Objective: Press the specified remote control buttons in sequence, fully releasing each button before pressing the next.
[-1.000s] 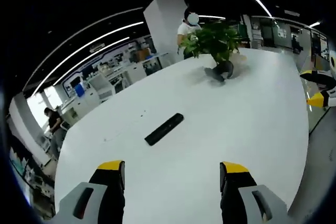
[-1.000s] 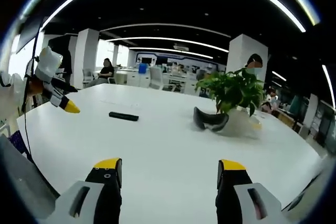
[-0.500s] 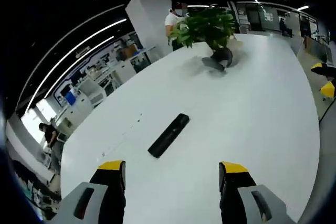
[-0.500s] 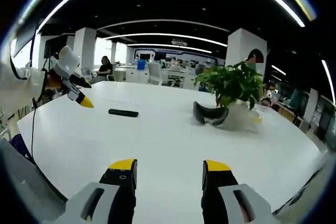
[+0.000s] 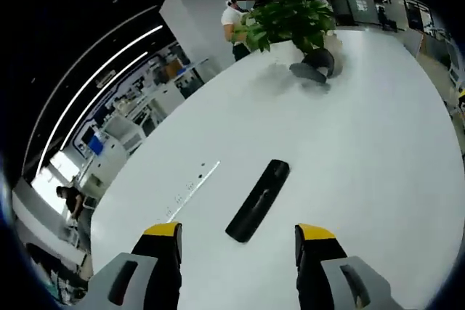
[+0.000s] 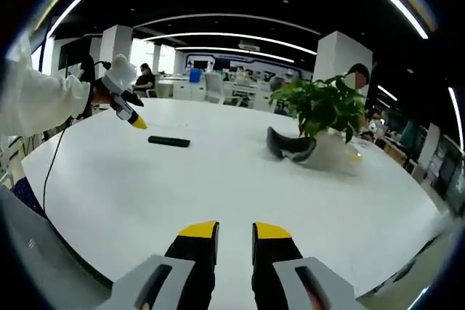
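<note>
Yellow-tipped black jaws of the left gripper (image 5: 237, 236) stand wide apart over the white table (image 5: 363, 157), holding nothing. Just ahead of them, between the two tips and a little beyond, lies the black remote control (image 5: 258, 200), flat on the table and angled up to the right. Far past it stands a green potted plant (image 5: 290, 19) with a dark headset (image 5: 314, 67) at its base, and a person (image 5: 234, 25) waits behind.

In the right gripper view, the right gripper (image 6: 235, 234) has its jaws drawn nearly together with a thin gap, gripping nothing. Well ahead and to the left of its tips, the remote lies flat, with the left gripper's yellow tip hovering just beside its left end.
</note>
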`<state>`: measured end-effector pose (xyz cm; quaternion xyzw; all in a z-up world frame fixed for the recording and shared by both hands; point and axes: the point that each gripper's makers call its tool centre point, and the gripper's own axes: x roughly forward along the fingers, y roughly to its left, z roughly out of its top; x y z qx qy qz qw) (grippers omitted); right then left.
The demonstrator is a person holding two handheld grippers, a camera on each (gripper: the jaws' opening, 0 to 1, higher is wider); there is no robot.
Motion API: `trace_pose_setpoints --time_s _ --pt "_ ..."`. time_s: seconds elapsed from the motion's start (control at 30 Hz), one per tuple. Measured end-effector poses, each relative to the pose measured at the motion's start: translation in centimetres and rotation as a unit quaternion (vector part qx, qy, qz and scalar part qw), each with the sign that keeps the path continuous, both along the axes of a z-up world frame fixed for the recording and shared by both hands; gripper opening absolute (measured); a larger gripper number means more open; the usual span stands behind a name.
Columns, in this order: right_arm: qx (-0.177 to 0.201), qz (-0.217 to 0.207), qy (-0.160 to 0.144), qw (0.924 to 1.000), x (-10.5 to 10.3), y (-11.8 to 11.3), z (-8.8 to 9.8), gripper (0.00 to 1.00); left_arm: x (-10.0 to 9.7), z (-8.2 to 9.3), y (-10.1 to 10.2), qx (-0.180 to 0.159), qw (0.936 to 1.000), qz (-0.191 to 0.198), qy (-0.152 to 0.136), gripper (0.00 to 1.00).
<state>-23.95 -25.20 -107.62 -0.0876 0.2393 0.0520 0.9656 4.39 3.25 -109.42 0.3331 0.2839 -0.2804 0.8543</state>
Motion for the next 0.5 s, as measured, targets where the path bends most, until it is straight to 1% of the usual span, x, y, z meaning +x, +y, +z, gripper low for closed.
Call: trace_pose_setpoints --time_s 0.03,0.07,0.1,0.17,0.2,0.23,0.27,0.3,0.33,0.4,0.5 --pt "0.0 0.0 0.002 1.0 0.0 0.0 -0.1 0.15 0.3 -0.5 0.0 0.006 0.9999 -0.004 0.011 0.63" --pt "0.0 -0.001 0.003 1.0 0.0 0.0 -0.1 0.15 0.6 -0.8 0.0 0.01 0.9999 -0.004 0.012 0.63" --pt "0.0 -0.001 0.005 1.0 0.0 -0.1 -0.2 0.15 0.9 -1.2 -0.1 0.021 0.9996 -0.014 0.014 0.62" --pt "-0.002 -0.002 0.006 1.0 0.0 -0.1 -0.2 0.14 1.3 -1.8 -0.1 0.027 0.9994 -0.014 0.016 0.61" --pt "-0.004 -0.002 0.007 1.0 -0.1 -0.1 -0.2 0.14 1.4 -2.3 -0.4 0.03 0.999 -0.023 0.026 0.61" --pt "-0.005 -0.002 0.008 1.0 -0.1 -0.1 -0.3 0.13 1.2 -2.9 -0.4 0.038 0.998 -0.027 0.042 0.6" --pt "-0.004 0.0 0.01 0.9999 -0.1 -0.1 -0.3 0.12 1.5 -3.5 -0.4 0.048 0.9975 -0.027 0.044 0.61" --pt "-0.004 0.0 0.011 0.9999 -0.1 0.0 -0.4 0.12 1.4 -3.7 -0.5 0.054 0.9967 -0.036 0.048 0.61" --pt "-0.005 0.001 0.011 0.9999 -0.1 0.0 -0.4 0.12 1.3 -4.5 -0.4 0.069 0.9948 -0.042 0.062 0.61" --pt "-0.006 0.001 0.012 0.9999 -0.1 0.0 -0.4 0.12 1.5 -5.3 -0.4 0.076 0.9935 -0.046 0.071 0.61" --pt "-0.004 -0.003 0.01 0.9999 -0.1 -0.2 -0.4 0.11 1.9 -6.1 0.0 0.106 0.9892 -0.059 0.083 0.6"
